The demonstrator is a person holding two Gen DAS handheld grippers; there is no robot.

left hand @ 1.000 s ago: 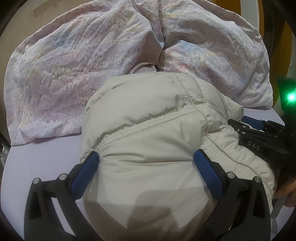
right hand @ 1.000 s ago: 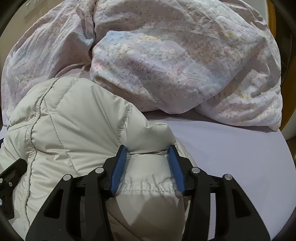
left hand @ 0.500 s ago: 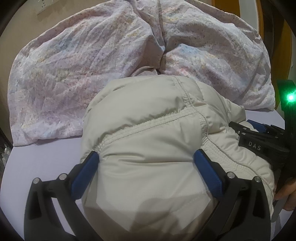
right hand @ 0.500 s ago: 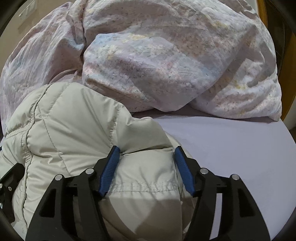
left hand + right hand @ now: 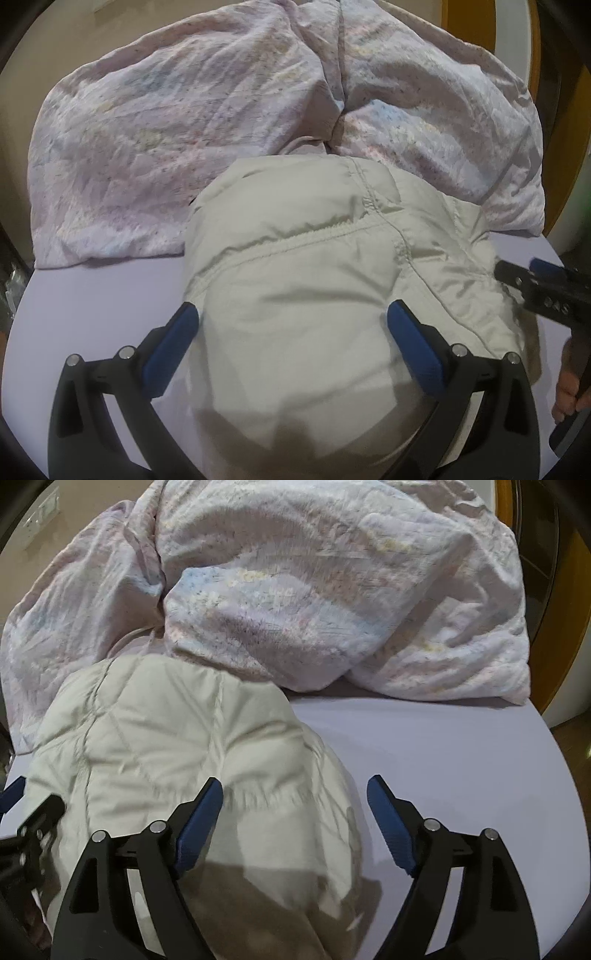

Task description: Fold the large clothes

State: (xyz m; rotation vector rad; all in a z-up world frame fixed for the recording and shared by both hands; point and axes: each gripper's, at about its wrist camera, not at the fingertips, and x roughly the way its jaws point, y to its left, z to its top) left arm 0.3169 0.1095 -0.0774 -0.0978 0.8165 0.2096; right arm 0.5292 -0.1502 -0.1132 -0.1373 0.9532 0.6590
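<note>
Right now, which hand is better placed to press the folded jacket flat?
Left. The left gripper has the jacket bulging between its fingers; the right gripper, which has just been opening, sits at the jacket's edge, half over the sheet.

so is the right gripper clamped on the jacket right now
No, the right gripper stands wide open, its blue pads clear of the cream jacket on the bed.

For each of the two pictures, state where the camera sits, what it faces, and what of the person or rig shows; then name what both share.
Left wrist: behind the left gripper, angled down at the cream jacket; right gripper and a hand at right.
Right wrist: behind the right gripper, jaws just opened, straddling the jacket's edge.
Shared: jacket, duvet, lilac sheet.
</note>
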